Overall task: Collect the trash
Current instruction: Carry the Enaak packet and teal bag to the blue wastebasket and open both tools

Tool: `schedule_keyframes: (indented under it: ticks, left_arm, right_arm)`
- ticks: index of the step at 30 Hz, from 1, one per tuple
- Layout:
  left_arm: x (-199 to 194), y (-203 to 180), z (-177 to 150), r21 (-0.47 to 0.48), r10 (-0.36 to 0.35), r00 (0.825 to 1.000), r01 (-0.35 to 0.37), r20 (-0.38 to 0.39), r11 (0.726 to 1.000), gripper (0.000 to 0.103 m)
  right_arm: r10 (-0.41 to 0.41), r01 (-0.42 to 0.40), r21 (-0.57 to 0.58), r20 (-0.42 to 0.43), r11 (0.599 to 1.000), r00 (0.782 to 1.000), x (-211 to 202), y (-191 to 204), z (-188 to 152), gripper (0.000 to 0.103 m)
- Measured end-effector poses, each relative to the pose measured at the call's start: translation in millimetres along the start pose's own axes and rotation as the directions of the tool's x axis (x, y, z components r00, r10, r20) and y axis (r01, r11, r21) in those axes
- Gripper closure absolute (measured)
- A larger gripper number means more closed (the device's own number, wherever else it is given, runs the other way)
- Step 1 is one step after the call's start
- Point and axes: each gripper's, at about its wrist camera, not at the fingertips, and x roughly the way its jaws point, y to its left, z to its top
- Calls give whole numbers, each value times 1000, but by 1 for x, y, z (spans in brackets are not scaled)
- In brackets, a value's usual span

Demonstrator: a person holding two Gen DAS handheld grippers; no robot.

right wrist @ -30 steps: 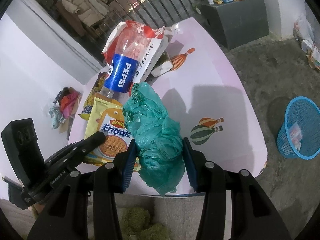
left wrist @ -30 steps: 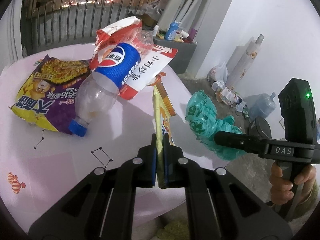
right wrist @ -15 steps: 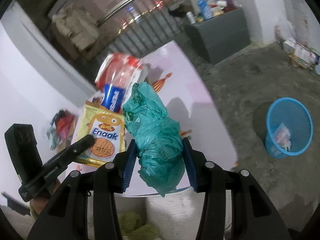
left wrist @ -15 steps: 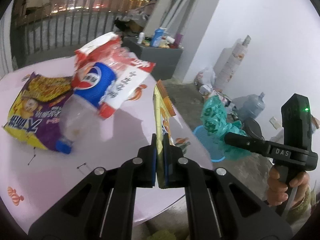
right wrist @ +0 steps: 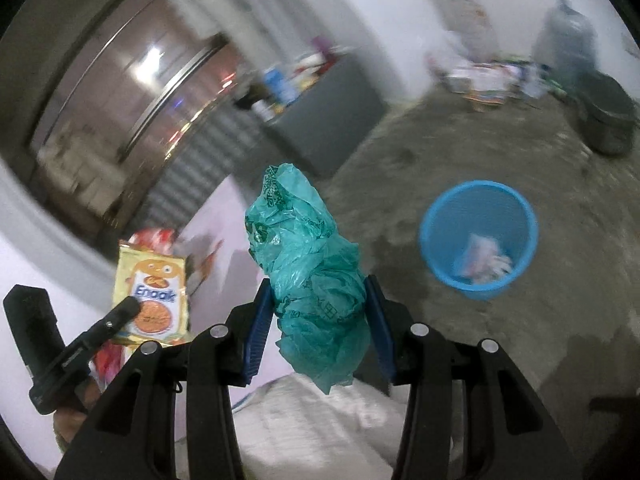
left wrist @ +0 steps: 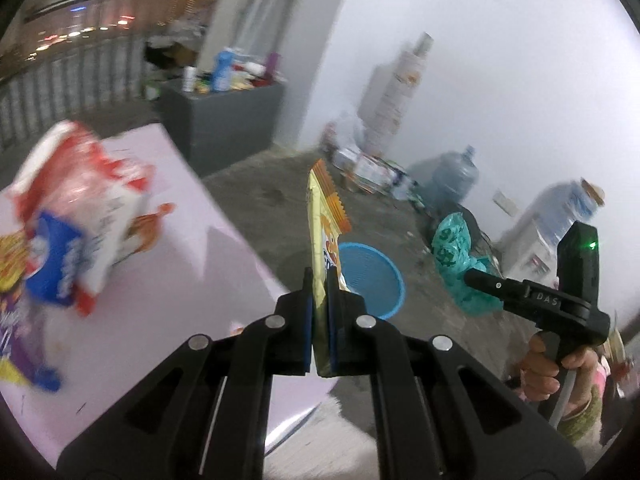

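My left gripper is shut on a yellow snack wrapper, held edge-on and upright past the table's corner. In the right wrist view the same wrapper shows its "Enaak" face at the lower left. My right gripper is shut on a crumpled green plastic bag, which also appears in the left wrist view, out over the floor. A blue waste basket with some litter inside stands on the floor to the right of the bag; its rim shows just behind the wrapper.
The pink table lies at the left with a Pepsi bottle, a red-and-white bag and a purple-yellow packet on it. A grey cabinet, water jugs and floor clutter line the wall. A hand grips the right tool.
Both grippers have swung right, away from the table and toward the floor, carrying the wrapper and the green bag. The blue basket has come into the left view and nearer in the right view.
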Motion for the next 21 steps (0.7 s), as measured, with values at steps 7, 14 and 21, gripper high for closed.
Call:
schedule_keyframes:
  ticks: [7, 14, 21]
  left_arm:
    - [81, -46, 25, 50, -99, 981, 109, -164, 993, 99]
    - [176, -87, 39, 129, -82, 951, 125, -297, 984, 99]
    - [280, -104, 43, 178, -41, 907, 126, -418, 976, 99]
  right_arm:
    - [-82, 74, 159, 44, 984, 996, -12, -71, 3, 58]
    - [-115, 111, 268, 0, 957, 993, 16, -121, 14, 58]
    - [-137, 147, 342, -54, 928, 989, 76, -170, 46, 57]
